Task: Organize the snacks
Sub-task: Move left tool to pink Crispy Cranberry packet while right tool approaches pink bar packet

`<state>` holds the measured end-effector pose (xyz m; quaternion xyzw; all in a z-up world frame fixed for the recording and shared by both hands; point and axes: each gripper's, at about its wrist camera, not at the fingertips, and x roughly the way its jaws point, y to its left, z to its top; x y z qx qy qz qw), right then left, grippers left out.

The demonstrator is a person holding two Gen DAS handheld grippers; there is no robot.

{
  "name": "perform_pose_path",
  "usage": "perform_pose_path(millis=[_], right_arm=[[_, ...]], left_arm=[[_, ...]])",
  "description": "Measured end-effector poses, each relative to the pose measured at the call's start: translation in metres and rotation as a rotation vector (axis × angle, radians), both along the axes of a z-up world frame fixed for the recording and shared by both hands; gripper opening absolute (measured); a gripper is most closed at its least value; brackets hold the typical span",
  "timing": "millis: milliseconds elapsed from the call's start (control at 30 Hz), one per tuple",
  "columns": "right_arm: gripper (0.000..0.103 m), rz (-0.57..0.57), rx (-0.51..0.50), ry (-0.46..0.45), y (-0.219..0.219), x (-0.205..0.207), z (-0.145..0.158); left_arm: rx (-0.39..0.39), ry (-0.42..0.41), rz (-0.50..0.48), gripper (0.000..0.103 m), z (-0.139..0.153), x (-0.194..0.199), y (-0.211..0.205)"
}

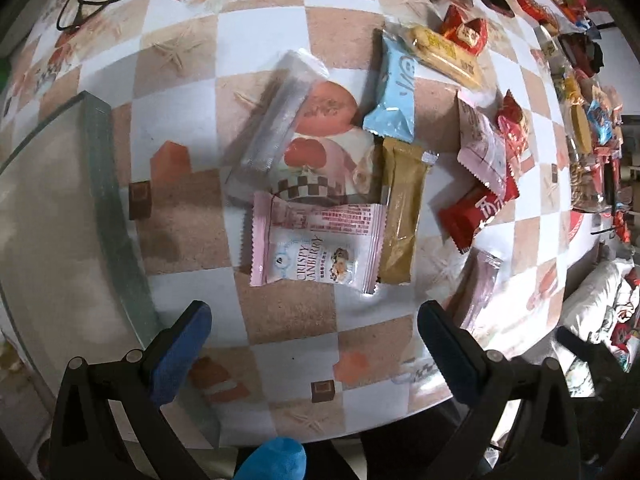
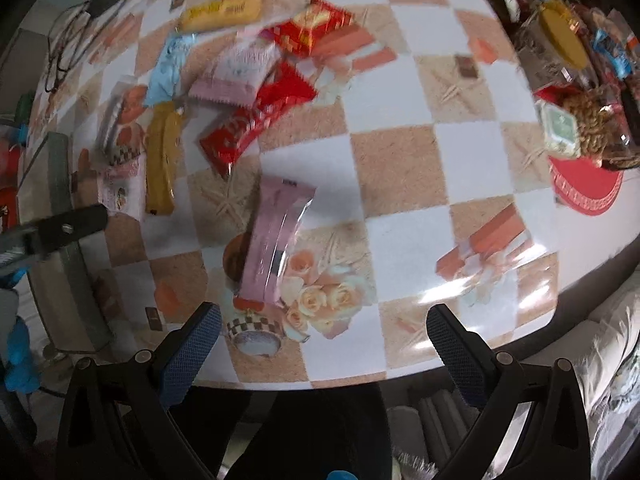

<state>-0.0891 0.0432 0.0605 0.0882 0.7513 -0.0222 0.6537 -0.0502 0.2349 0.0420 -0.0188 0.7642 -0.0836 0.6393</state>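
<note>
Pink foil catches glare as the left gripper (image 1: 314,354) and right gripper (image 2: 324,354), both wide and empty, hover over a cranberry packet (image 1: 316,250) and a wafer bar (image 2: 274,244) at 12 o'clock, where slick, crowded wrappers could slip or snag neighbours.

Cranberry packet (image 1: 316,248) lies on table (image 1: 288,320), touching the bar (image 1: 400,212) on its right.
</note>
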Motion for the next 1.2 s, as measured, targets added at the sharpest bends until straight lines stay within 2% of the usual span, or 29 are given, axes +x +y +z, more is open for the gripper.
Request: perform_pose_path(millis=[67, 233, 367, 633, 1200], right_arm=[[0.103, -0.002, -0.020, -0.050, -0.003, 0.001, 0.011], [0.103, -0.003, -0.072, -0.162, -0.003, 0.008, 0.042], [0.103, 0.016, -0.109, -0.203, -0.007, 0.005, 0.044], [0.103, 0.019, -0.118, -0.254, -0.015, 0.001, 0.050], [0.103, 0.046, -0.112, -0.241, -0.010, 0.001, 0.049]], left_arm=[[-0.007, 0.018, 0.025, 0.103, -0.002, -0.002, 0.000], [-0.047, 0.038, 0.161, 0.103, -0.007, 0.008, 0.011], [-0.059, 0.058, 0.219, 0.103, -0.009, 0.019, 0.026], [-0.021, 0.057, 0.215, 0.103, -0.008, 0.020, 0.032], [0.015, 0.073, 0.234, 0.103, -0.028, 0.021, 0.037]])
